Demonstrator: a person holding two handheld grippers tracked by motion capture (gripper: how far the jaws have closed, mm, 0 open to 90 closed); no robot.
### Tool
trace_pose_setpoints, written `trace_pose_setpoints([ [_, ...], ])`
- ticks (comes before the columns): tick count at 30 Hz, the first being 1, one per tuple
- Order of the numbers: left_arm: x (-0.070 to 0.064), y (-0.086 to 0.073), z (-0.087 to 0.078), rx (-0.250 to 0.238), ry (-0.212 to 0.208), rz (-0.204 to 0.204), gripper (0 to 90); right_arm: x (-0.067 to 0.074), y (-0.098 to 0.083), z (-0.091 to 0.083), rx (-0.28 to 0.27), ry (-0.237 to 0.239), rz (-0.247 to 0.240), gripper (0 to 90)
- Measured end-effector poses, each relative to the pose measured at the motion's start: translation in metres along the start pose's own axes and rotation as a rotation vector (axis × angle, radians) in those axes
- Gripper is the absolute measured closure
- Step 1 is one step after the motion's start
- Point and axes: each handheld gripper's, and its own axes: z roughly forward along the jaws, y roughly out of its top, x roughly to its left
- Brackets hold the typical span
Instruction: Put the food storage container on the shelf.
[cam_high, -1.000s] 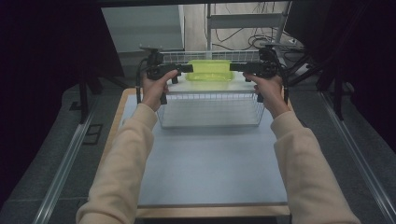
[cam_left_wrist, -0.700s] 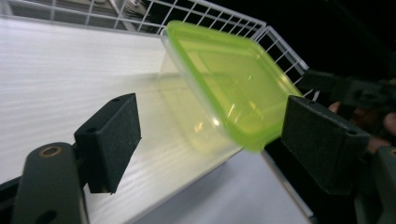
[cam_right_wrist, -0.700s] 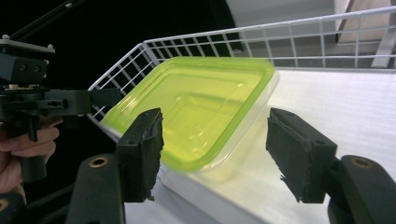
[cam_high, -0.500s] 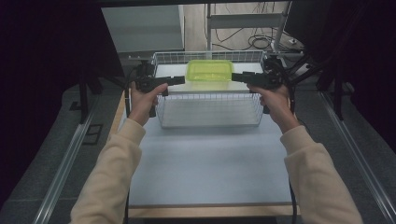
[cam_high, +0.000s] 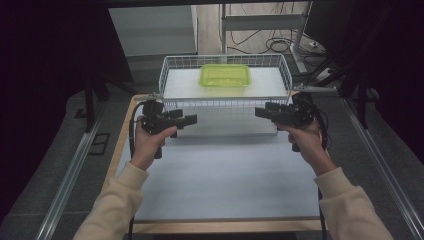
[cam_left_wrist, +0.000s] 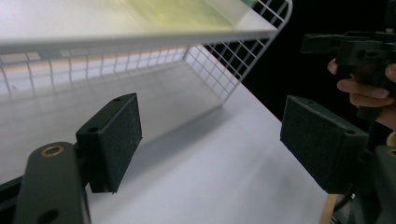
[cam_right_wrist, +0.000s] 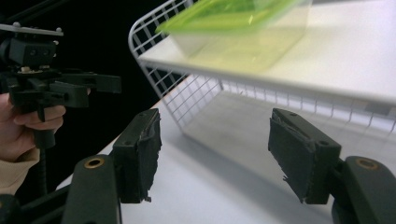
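A: Where is the box sitting?

B: The green box (cam_high: 224, 76) is resting on the white shelf (cam_high: 180, 85) inside the wire basket (cam_high: 225, 61), towards the far side of it and about midway across. From the right gripper view the box (cam_right_wrist: 243, 28) is showing a bright green lid over a paler, see-through body, though it is blurring there.

A: And the basket itself?

B: It is standing at the far end of the table (cam_high: 225, 185), with its front wall facing the person. Nothing is touching it or the box.

A: What are the grippers doing?

B: The left gripper (cam_high: 192, 119) is hanging just in front of the basket's left front corner, pointing inwards to the right. The right gripper (cam_high: 258, 111) is mirroring it at the right front corner, pointing to the left. The two are facing each other, well apart, with bare table between them.

A: Are they gripping anything?

B: No. In the left gripper view the jaws are standing spread wide with only table and basket wire between them. The right gripper view is giving the same picture: pads parted, holding nothing.

A: And the hands?

B: The left hand (cam_high: 150, 142) and the right hand (cam_high: 306, 142) are each wrapping a handle, with cream sleeves coming in from the bottom.
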Motion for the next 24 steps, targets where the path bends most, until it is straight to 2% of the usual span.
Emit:
trace_pose_setpoints([
  [7,-0.009,-0.044,-0.004,0.017,-0.038,-0.003,20.9,0.009,-0.037,-0.009,0.02,0.033,-0.025,34.2],
  [12,-0.01,-0.072,-0.003,0.029,-0.054,-0.013,21.2,0.008,-0.066,-0.013,0.039,0.058,-0.018,33.9],
  [16,-0.008,-0.093,-0.002,0.046,-0.064,-0.031,21.3,0.004,-0.09,-0.015,0.06,0.053,-0.018,33.8],
  [22,-0.004,-0.114,0.001,0.091,-0.021,-0.022,21.5,-0.002,-0.12,-0.01,0.083,0.053,0.005,33.7],
  [24,-0.003,-0.118,0.003,0.104,-0.012,-0.021,21.6,-0.004,-0.126,-0.007,0.109,0.048,0.009,33.0],
])
